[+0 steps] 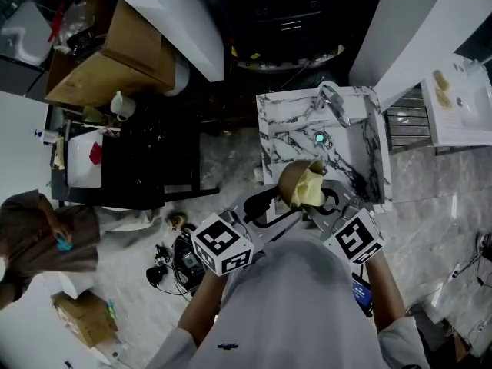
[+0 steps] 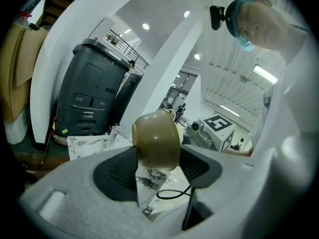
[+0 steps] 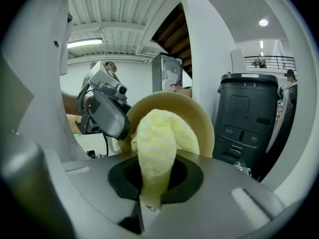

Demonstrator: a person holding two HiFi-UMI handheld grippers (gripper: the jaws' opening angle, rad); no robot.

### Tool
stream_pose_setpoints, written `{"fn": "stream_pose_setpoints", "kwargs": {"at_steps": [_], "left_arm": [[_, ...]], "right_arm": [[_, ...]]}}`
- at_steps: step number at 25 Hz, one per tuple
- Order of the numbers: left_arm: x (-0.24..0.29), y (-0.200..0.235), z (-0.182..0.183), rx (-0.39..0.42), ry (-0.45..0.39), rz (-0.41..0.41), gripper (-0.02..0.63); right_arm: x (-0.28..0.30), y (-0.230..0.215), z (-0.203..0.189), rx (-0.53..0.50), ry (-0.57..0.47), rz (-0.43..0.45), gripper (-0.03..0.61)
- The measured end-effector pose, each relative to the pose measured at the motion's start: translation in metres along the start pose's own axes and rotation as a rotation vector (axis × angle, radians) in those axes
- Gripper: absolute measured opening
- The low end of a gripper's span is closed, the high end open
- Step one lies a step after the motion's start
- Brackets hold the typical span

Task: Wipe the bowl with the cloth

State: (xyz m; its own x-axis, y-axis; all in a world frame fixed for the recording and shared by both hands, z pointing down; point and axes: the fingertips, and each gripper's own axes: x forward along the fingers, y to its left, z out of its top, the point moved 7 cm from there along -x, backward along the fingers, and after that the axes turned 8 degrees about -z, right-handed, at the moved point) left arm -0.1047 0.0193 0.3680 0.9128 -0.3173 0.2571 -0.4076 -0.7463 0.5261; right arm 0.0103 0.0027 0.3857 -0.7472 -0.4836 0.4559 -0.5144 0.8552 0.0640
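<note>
Bowl (image 2: 155,141) is pinched by the left hand-held gripper (image 2: 157,166). The right hand-held gripper (image 3: 155,183) squeezes the yellow cloth (image 3: 157,143), which hides the bowl's inside. Only the rim shows, at 12 o'clock.

- My left gripper (image 1: 283,198) aims at 1 o'clock, jaws clamped on the bowl (image 2: 155,142).
- My right gripper (image 1: 324,204) aims at 11 o'clock, jaws pinching the cloth (image 3: 155,153).
- The tips converge ahead of me.

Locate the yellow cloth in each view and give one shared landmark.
Head view: cloth at centre, inside the bowl.
Left gripper view: not clearly seen; the bowl's outer side faces the camera and hides it.
Right gripper view: centre, cloth pressed into the bowl.
Shared landmark: the brown bowl, in all three.
</note>
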Motion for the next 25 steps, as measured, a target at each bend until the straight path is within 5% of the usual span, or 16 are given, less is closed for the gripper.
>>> {"fn": "stream_pose_setpoints", "kwargs": {"at_steps": [12,25], "left_arm": [[-0.004,-0.003,-0.003,0.016,0.042,-0.032,0.264],[-0.004,-0.003,0.001,0.063,0.059,-0.024,0.264]], "right_arm": [[0.005,0.008,0.024,-0.173,-0.018,0.168,0.029],[0.007,-0.009,0.037,-0.117,-0.098,0.004,0.031]]}}
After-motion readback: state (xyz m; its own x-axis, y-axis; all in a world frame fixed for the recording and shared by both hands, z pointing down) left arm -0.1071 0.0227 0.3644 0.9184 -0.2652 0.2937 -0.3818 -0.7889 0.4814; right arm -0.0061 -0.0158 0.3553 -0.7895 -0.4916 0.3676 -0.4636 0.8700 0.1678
